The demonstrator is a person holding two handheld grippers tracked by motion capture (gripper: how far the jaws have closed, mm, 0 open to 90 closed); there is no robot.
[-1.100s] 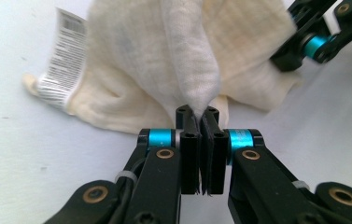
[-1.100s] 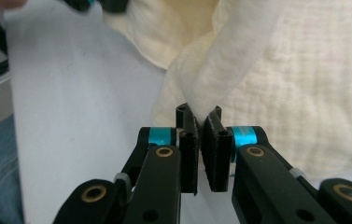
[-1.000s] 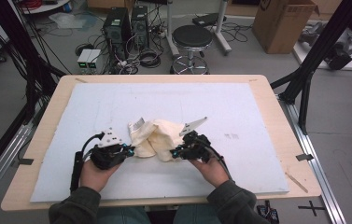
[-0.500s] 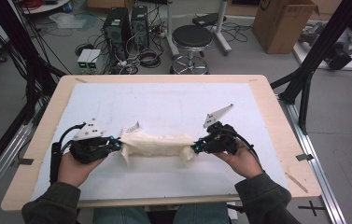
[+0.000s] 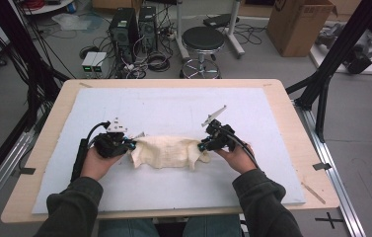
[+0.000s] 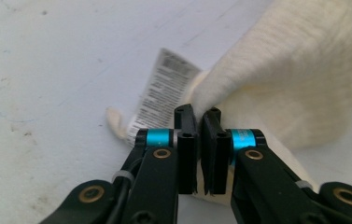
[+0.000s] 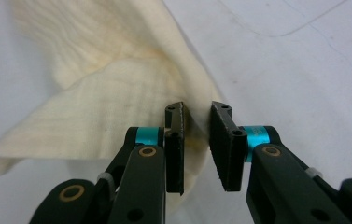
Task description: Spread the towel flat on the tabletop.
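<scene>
Pale blue mat (image 5: 173,106) spread across a wooden table (image 5: 292,133). Beyond its far edge, on the grey floor: black round stool (image 5: 202,38), two black computer towers (image 5: 133,24) amid tangled cables (image 5: 156,61), brown cardboard box (image 5: 299,22) farther right.

A lab: computer towers (image 5: 134,24) and tangled cables (image 5: 156,59) on the floor, a stool (image 5: 202,42), a cardboard box (image 5: 299,24).
</scene>
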